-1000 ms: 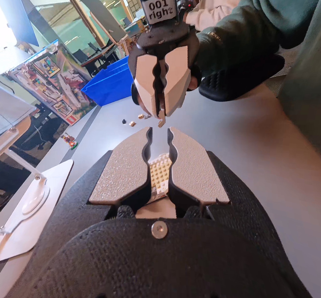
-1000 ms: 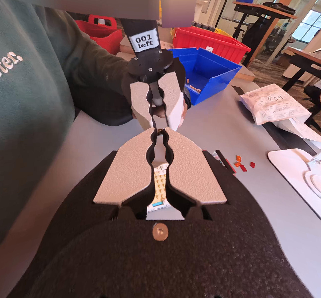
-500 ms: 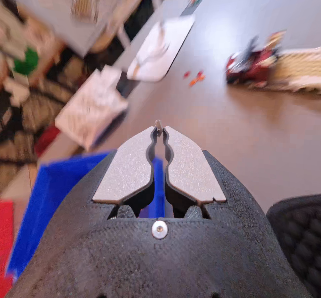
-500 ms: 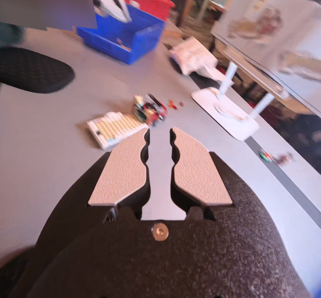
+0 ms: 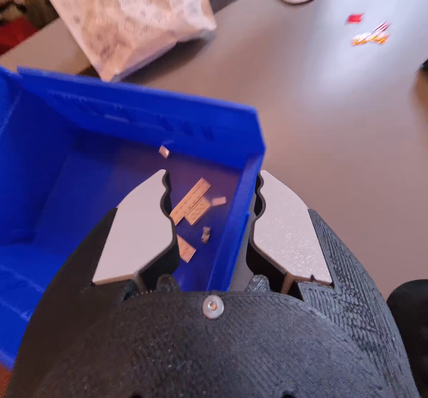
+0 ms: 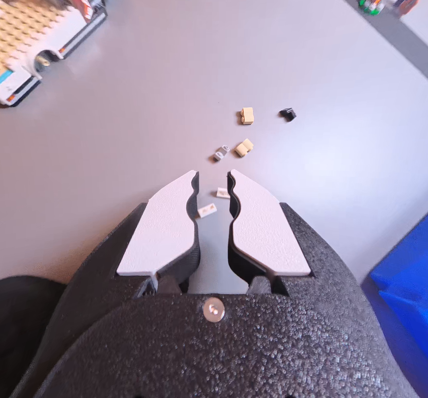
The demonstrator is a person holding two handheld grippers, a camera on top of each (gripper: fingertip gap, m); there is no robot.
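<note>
my left gripper (image 5: 212,173) hangs over the near corner of the blue bin (image 5: 139,118) with its jaws spread wide and nothing between the pads; the bin's right wall (image 5: 234,231) runs up through the gap, closer to my right-hand finger (image 5: 284,231), though i can't tell whether it touches. down on the bin floor, between my fingers, lie several tan plates (image 5: 191,200), a small tan piece (image 5: 164,151) farther off by the far wall, and a dark little piece (image 5: 205,234) near the right wall. beyond the bin a white printed paper bag (image 5: 129,16) sits on the table (image 5: 324,132), and a few red and orange bits (image 5: 368,36) lie well off to the right. my right gripper (image 6: 213,173) hovers above the grey table with its jaws parted to a moderate gap, holding nothing. two small white pieces (image 6: 207,210) lie on the table seen in the gap between its fingers, one near each pad. just ahead of the tips sit a grey brick (image 6: 221,152) and a tan brick (image 6: 243,147) side by side, with another tan brick (image 6: 247,115) and a black piece (image 6: 287,113) farther on. a white and tan brick-built vehicle (image 6: 34,46) stands well away to the left.
</note>
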